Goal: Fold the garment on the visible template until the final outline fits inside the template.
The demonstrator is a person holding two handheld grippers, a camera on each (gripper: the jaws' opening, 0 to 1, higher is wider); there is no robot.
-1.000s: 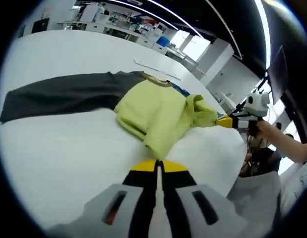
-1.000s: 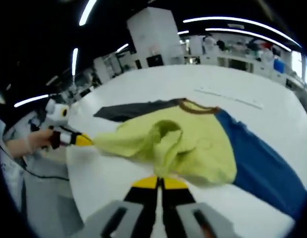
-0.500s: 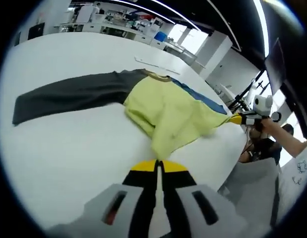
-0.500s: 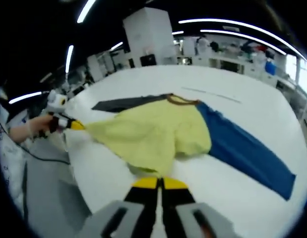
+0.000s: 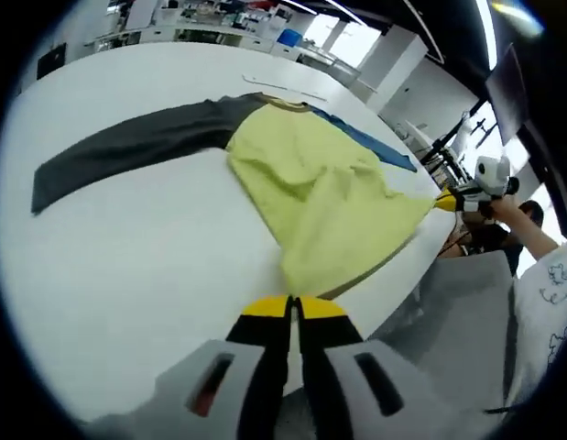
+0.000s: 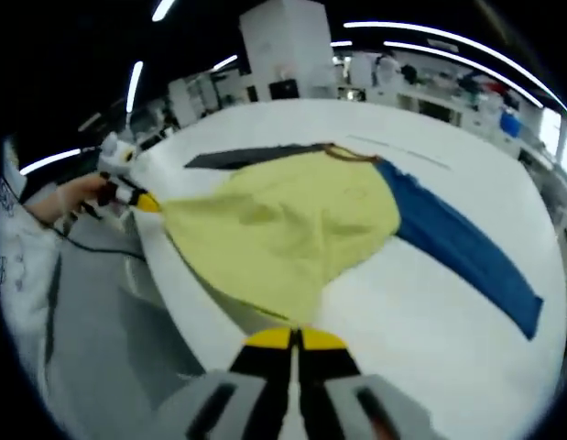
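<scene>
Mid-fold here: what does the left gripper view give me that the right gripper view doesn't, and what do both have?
Left gripper view: the dark grey sleeve laid out at full length, with the right gripper pinching one hem corner at the table's edge.

Right gripper view: the blue sleeve at full length, with the left gripper holding the other hem corner; the grey sleeve shows as just a sliver.

Both: the yellow shirt body stretched flat on the white table, each view's own jaws shut on its hem.
</scene>
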